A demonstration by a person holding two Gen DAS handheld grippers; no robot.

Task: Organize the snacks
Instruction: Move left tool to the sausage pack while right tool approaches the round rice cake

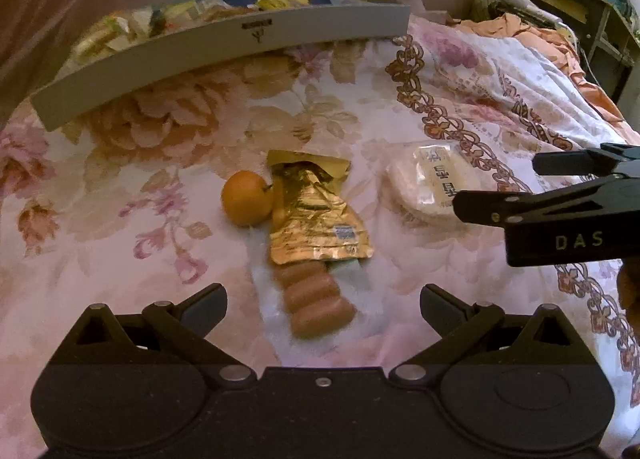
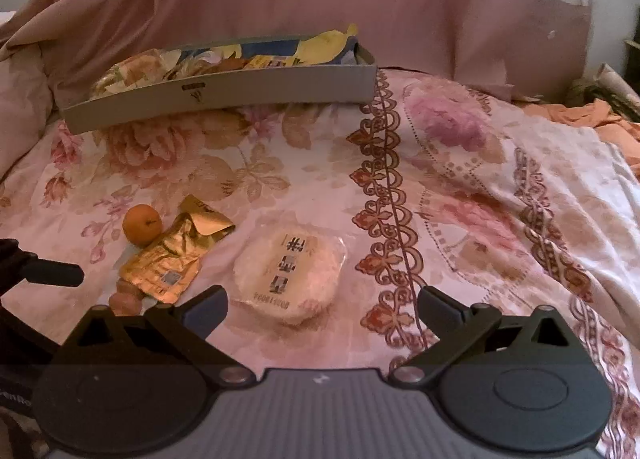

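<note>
Three loose snacks lie on the floral bedspread short of the grey box, and several details stay unclear. In the left wrist view the sausages are blurred, their upper part hidden under the gold pouch; the pouch's small printed label cannot be read. In the right wrist view only a brown stub of the sausages shows, the rest cut off by the gripper's own finger. The box holds a heap of wrappers, yellow and pale, too jumbled to tell apart; a dark mark on its front wall is illegible.

The rice cake, in clear wrap, carries dark Chinese characters and a string of digits, both too soft to read. From the left wrist it sits at about 2 o'clock, the orange at about 11 o'clock, touching the pouch's left edge.

The left gripper has its fingers spread wide, empty, with the sausages between and just ahead of them. The right gripper is also spread wide and empty, the rice cake just ahead at 12 o'clock. Seen from the left wrist, the right gripper enters at 3 o'clock, lettered "DAS", its rear cut off by the frame.
</note>
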